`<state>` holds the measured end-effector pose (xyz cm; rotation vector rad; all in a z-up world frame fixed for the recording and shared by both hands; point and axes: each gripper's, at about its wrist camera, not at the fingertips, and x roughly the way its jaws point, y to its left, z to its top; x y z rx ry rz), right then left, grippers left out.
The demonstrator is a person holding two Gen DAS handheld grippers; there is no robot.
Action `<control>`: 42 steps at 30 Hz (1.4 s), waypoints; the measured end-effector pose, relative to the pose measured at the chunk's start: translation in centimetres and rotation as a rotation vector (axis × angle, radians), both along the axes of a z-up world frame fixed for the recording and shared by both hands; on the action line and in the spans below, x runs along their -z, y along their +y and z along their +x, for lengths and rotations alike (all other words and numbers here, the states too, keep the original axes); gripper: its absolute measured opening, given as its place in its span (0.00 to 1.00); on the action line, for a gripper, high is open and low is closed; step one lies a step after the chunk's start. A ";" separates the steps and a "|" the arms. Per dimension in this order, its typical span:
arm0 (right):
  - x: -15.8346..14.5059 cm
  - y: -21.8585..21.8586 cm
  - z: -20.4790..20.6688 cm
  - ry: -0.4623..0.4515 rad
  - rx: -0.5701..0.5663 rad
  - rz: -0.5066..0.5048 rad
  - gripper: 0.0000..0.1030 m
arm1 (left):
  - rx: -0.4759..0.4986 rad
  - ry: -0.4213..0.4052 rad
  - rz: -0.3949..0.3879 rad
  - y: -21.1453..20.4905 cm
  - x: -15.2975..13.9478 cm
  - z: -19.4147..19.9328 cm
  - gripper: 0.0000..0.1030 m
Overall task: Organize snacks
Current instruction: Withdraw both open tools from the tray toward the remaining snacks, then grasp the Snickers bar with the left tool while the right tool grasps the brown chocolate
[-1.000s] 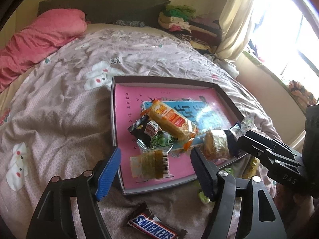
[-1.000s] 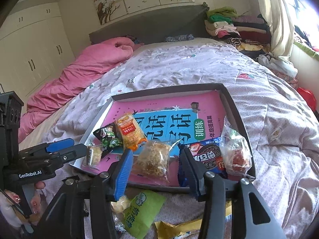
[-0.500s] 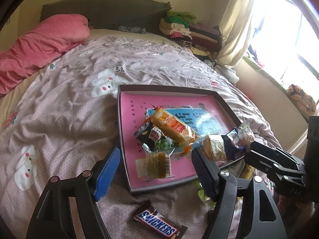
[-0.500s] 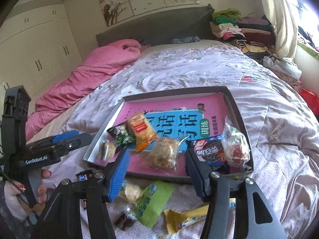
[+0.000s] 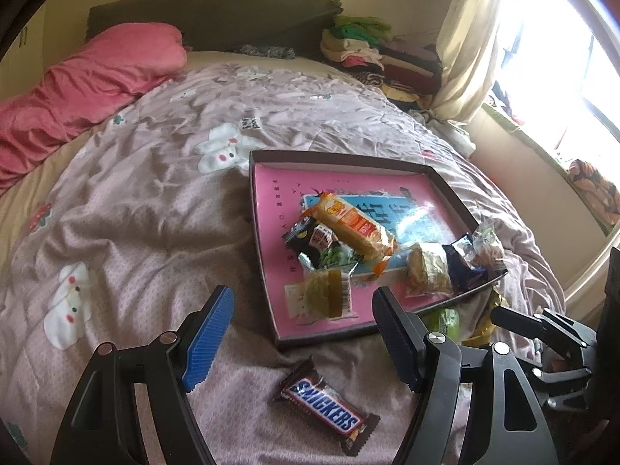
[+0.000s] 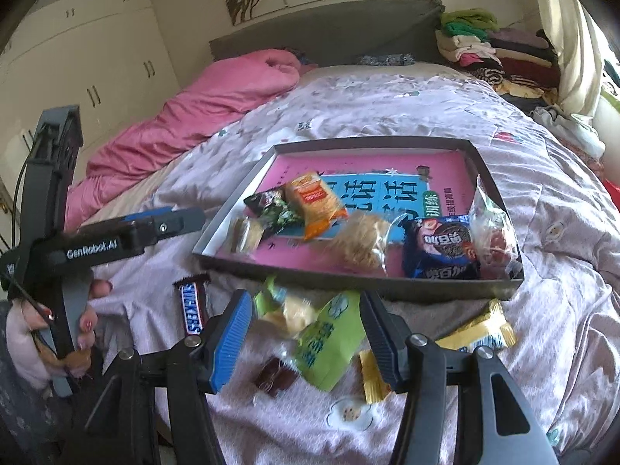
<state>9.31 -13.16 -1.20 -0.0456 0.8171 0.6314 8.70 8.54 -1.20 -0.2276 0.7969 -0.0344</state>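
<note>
In the right wrist view the right tongs (image 6: 306,333) have just been opening, with nothing pinched between them, and now frame the green packet (image 6: 329,339) instead of the tray (image 6: 356,277). In the left wrist view the Snickers bar (image 5: 325,412) shows whole at the bottom.

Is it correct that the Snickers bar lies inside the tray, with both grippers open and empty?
Not quite. The Snickers bar lies on the bedspread outside the tray, as the left wrist view shows. Both the left gripper and right gripper are open and empty.
</note>
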 end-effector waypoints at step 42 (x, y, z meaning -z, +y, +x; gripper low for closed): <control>4.9 4.0 -3.0 0.015 -0.268 -0.215 0.51 | -0.023 0.229 -0.079 -0.9 4.9 -2.4 0.74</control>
